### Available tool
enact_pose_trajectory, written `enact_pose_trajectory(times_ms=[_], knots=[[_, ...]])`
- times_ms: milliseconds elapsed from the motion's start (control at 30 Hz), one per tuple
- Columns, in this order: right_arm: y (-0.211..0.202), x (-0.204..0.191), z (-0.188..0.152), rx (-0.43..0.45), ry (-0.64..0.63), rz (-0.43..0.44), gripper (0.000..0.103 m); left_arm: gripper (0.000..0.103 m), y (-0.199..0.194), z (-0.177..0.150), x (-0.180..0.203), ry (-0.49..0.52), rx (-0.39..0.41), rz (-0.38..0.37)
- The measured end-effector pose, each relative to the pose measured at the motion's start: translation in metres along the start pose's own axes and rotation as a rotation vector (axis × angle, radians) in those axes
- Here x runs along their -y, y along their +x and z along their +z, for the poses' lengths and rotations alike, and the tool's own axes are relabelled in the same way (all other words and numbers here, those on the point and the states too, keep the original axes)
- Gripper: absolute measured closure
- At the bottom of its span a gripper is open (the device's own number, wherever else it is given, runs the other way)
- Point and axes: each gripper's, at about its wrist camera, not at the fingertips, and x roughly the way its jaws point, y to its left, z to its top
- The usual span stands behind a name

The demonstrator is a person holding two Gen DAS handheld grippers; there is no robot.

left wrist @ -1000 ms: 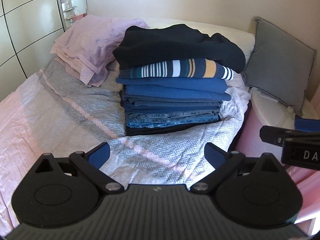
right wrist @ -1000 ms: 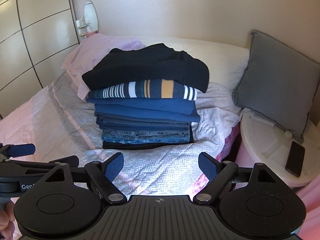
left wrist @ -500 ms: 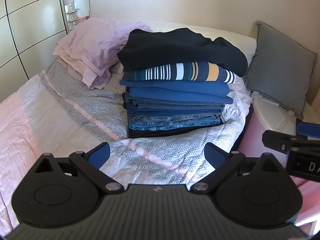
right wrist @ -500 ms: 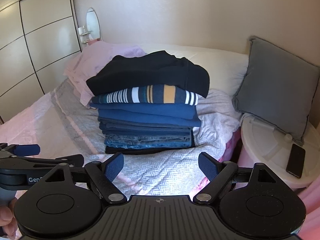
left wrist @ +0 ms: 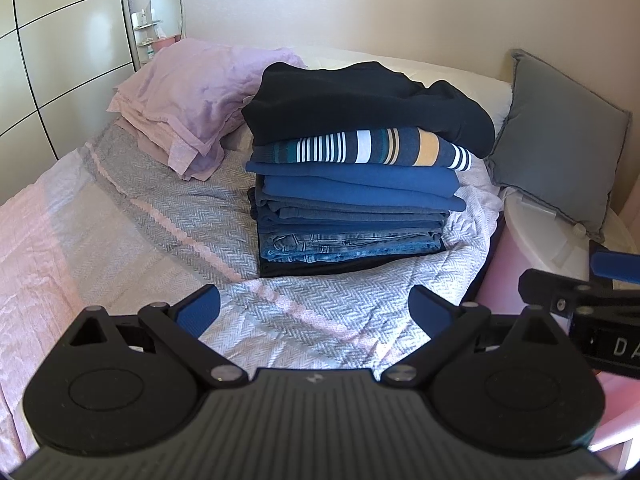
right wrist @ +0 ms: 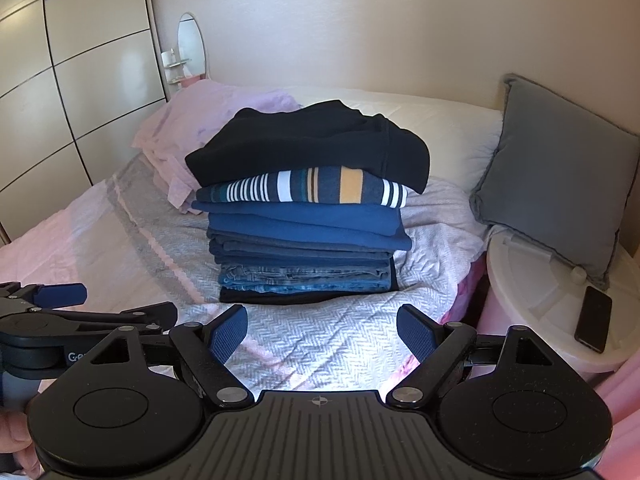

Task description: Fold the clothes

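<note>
Both tools, the left tool (left wrist: 314,304) and the right tool (right wrist: 322,326), are wide apart and hold nothing. The stack of folded clothes (left wrist: 360,168) sits on the bed (left wrist: 132,216) ahead, the black sweater (right wrist: 316,140) on top, probably the next one to take.

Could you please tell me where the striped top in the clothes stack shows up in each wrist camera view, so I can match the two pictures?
Left wrist view: the striped top lies right of centre, second from the top of the stack, under the black garment.
Right wrist view: the striped top sits near the centre, again just under the black garment.
Shared landmark: the grey cushion at the right edge.
</note>
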Motion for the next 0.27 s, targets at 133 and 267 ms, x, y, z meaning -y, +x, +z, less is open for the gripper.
enact_pose_trajectory(times_ms=[133, 267], knots=[[-0.0026, -0.0042, -0.0017, -0.002, -0.001, -0.002, 0.018, 0.004, -0.0031, -0.0016, -0.0022, -0.002, 0.004, 0.001], [-0.0054, -0.0063, -0.0032, -0.003, -0.003, -0.006, 0.018, 0.003, -0.0076, -0.0033, -0.0037, -0.006, 0.017, -0.002]])
